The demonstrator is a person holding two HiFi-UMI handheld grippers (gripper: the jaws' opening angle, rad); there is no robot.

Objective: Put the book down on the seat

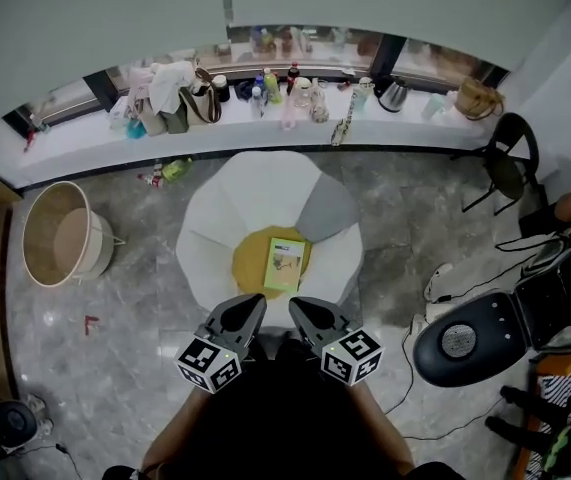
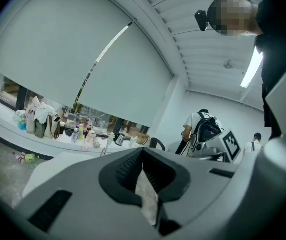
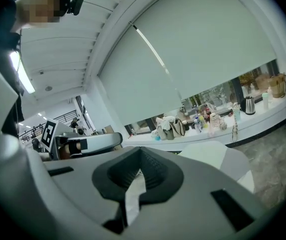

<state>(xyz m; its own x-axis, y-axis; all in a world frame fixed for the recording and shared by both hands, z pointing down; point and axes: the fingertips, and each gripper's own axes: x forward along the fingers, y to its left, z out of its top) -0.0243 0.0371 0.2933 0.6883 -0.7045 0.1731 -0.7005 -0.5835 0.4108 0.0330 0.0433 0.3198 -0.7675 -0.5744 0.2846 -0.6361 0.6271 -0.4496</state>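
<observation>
Closed left hand-held gripper (image 1: 250, 304), book (image 1: 285, 264) lengthwise away, on seat (image 1: 249, 260)

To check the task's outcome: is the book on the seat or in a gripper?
On the seat: the book lies flat on its yellow centre.

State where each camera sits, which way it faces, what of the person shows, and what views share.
Head view: on the head, steeply down at book on seat; left gripper, right gripper show.
Left gripper view: on left gripper, toward windowsill; shut jaws, person's head.
Right gripper view: on right gripper, likewise.
Shared: kettle.
</observation>
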